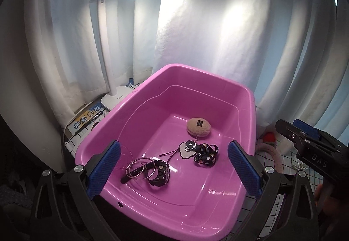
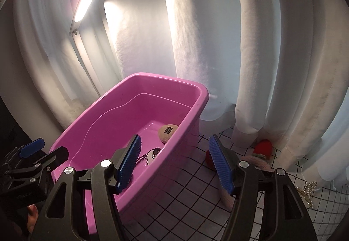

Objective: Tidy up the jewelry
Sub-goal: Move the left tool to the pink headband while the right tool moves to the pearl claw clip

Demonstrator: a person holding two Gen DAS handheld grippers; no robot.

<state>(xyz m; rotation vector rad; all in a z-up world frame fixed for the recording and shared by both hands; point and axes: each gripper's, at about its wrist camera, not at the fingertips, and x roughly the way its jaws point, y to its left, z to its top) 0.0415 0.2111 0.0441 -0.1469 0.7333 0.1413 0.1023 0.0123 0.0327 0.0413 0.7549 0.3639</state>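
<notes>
Left gripper [image 1: 173, 166] stands wide open above the near end of the pink tub [image 1: 250, 97], nothing between its blue pads [image 1: 104, 166]. Right gripper [image 2: 174, 164] is partly open and empty, straddling the tub's right wall at centre frame. Inside the tub: silver bangles [image 1: 139, 168] overlapping a black watch [image 1: 158, 175] at lower centre of the left view; a black patterned hair tie [image 1: 206, 152] and a small charm [image 1: 187, 149] just right of them; a beige plush pad [image 1: 198, 126] beyond. Outside the tub, on the checked cloth [image 2: 185, 197] at right: a red item [image 2: 264, 147], a pink fuzzy piece [image 2: 259, 161], a pearl clip [image 2: 308, 190]. White lamp [image 1: 113, 97] stands upper left.
</notes>
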